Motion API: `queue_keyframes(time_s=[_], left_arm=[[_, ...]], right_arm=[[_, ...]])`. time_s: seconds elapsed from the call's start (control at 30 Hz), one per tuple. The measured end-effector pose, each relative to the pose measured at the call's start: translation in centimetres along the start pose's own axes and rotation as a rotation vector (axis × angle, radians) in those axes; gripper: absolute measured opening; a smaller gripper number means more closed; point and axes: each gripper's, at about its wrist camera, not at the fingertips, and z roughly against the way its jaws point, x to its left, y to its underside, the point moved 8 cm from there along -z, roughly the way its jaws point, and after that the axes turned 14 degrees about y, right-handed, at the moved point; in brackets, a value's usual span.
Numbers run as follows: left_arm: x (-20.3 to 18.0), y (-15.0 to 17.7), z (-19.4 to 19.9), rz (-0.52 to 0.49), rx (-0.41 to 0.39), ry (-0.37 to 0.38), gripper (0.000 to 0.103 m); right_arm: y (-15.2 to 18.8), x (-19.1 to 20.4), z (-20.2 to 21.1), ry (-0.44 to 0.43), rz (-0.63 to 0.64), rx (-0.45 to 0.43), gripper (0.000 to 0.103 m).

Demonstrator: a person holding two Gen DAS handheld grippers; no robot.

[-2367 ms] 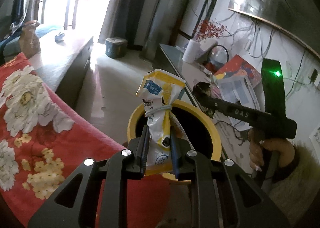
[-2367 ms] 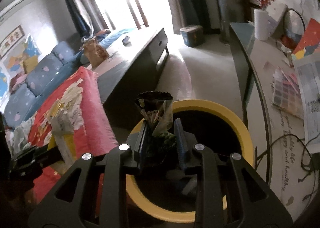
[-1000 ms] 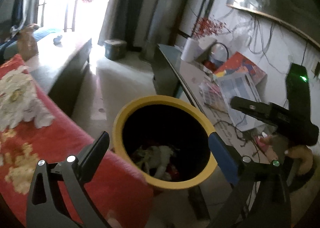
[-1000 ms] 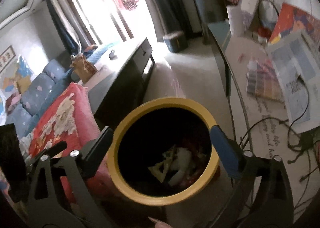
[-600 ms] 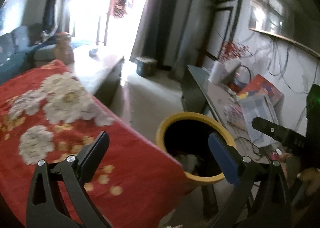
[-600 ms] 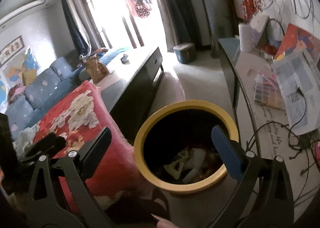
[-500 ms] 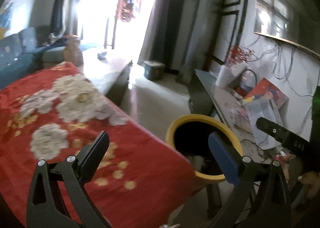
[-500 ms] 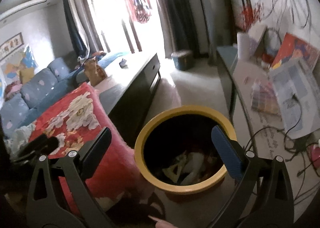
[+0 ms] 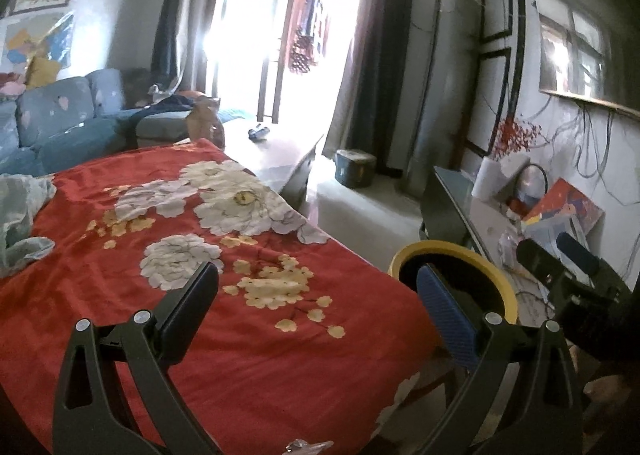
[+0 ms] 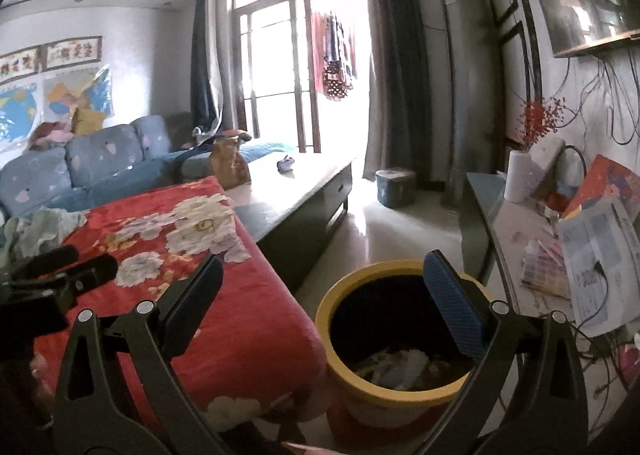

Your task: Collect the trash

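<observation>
Blown-out window glare, fisheye-warped edges

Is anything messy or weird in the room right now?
Nothing is spilled or broken. The trash sits inside the yellow bin, none on the floor by it. The only untidy bits are a crumpled pale cloth at the red blanket's far edge and loose papers with tangled cables on the side table. Both grippers are open and empty.

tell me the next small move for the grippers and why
Probably swing both back over the red floral blanket to look for more trash. The left gripper and right gripper are open and hold nothing, wrappers already lie in the yellow bin, and a crumpled clear scrap shows at the blanket's near edge.
</observation>
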Motion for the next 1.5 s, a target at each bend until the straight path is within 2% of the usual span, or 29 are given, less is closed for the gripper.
queue_keyframes(time_s=[0.5, 1.5], left_arm=[[0.33, 0.30, 0.58, 0.015, -0.012, 0.003, 0.097], [0.43, 0.31, 0.64, 0.018, -0.015, 0.003, 0.097]], right_arm=[[-0.04, 0.91, 0.83, -0.007, 0.021, -0.029, 0.092], [-0.20, 0.79, 0.92, -0.001, 0.018, -0.030, 0.092]])
